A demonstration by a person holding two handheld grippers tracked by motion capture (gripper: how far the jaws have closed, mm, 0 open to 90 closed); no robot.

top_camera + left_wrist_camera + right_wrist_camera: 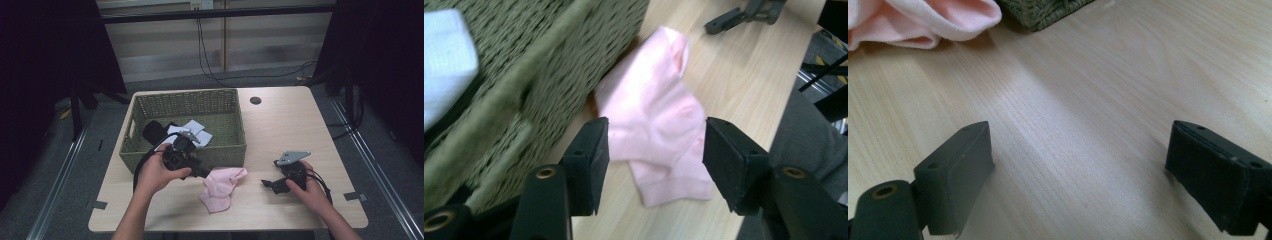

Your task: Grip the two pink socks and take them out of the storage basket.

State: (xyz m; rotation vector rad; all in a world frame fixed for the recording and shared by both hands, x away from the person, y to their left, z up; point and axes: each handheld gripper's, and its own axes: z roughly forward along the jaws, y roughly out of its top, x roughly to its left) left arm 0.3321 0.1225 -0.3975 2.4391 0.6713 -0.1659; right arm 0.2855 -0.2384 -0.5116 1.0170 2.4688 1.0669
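A pale pink sock (220, 187) lies crumpled on the wooden table (290, 125), just in front of a green woven basket (220, 152). My left gripper (202, 174) hovers over the sock's left end, close to the basket's front wall. In the left gripper view the sock (659, 120) lies below and between the parted jaws of the left gripper (656, 160), and the pads do not press it. My right gripper (267, 185) rests low on the table to the sock's right. It (1078, 175) stands open over bare wood, with the sock (923, 20) farther off.
The basket holds a white cloth (192, 131) and a black item (152, 130). A round cable hole (255, 100) sits near the table's far edge. Bare tabletop stretches right of the basket. Black curtains and cables lie beyond the table.
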